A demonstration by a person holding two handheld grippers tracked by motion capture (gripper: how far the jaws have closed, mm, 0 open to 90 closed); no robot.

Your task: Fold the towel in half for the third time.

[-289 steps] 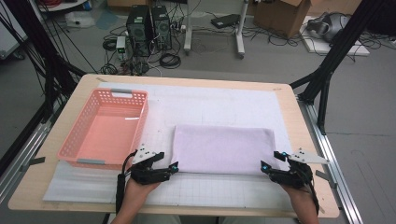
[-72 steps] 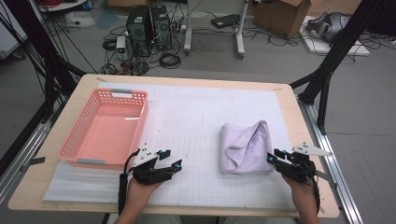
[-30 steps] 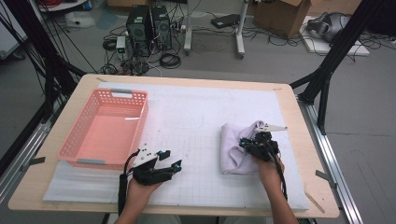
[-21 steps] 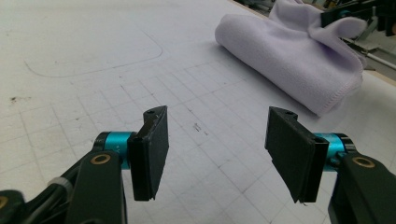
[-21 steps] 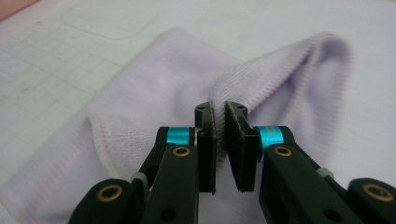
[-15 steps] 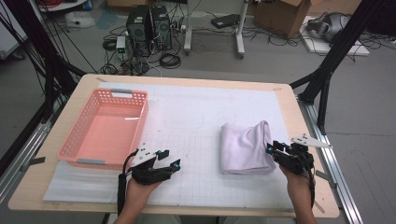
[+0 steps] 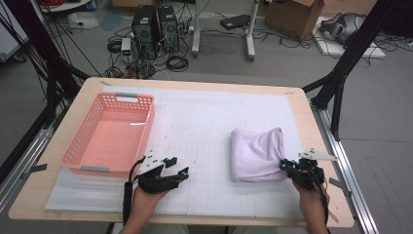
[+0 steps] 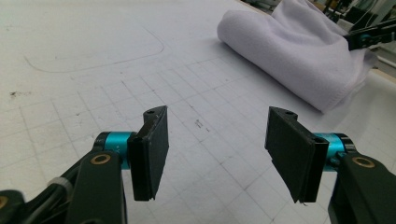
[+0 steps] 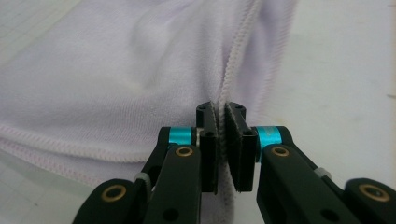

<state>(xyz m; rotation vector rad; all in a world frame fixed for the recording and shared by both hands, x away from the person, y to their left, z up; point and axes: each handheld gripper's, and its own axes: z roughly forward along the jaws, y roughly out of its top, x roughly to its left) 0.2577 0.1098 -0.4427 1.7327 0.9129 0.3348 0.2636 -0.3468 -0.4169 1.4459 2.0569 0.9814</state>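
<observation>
Basket (image 7: 109, 134) apparently empty; right tongs (image 9: 223, 140) just closed, pinching towel (image 7: 257, 153) hem; left tongs (image 8: 217, 151) wide.

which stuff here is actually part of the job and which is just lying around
In the job:
- lilac towel, folded on the white grid mat
- right claw, shut on the towel's hemmed edge
- left claw, open, resting on the mat apart from the towel

Lying about:
- pink basket, with nothing in it
- computer towers, cables and cardboard box on the floor

The left claw (image 7: 176, 170) rests with jaws apart, while the right claw (image 7: 287, 166) has just been closing.
</observation>
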